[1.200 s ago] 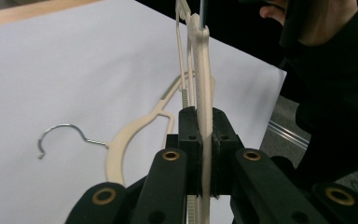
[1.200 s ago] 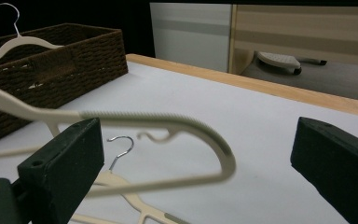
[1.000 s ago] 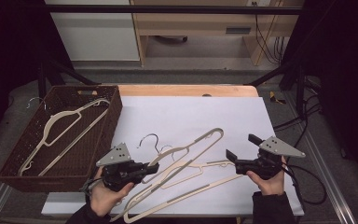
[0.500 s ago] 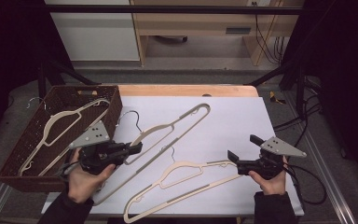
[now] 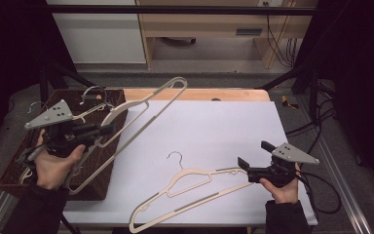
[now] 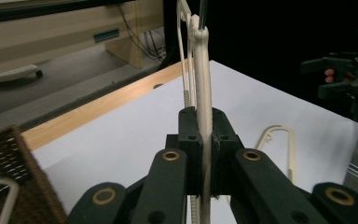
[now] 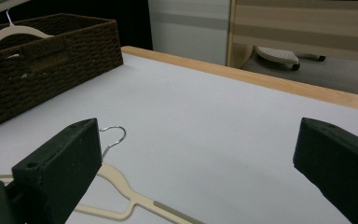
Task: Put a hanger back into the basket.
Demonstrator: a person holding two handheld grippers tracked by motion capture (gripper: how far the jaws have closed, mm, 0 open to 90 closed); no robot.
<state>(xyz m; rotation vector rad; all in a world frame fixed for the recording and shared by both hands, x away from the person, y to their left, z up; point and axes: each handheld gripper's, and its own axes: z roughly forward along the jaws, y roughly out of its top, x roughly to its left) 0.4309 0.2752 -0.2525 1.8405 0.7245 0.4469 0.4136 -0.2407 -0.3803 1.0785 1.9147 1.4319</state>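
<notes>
- Left gripper [image 5: 108, 129] clamps a cream hanger [image 5: 143, 109], lifted over the basket [image 5: 108, 168] rim.
- Right gripper [image 5: 253, 161] stands wide, right of the basket, beside a second hanger [image 5: 190, 187] on the table [image 5: 224, 122].
- No legible writing.

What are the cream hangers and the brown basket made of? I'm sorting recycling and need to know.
Hangers: probably moulded plastic, matte cream, with a thin shiny metal hook and a greyish ribbed strip along the bar. Basket: looks like woven wicker or paper cord, dark brown, with visible twisted strands.
</notes>
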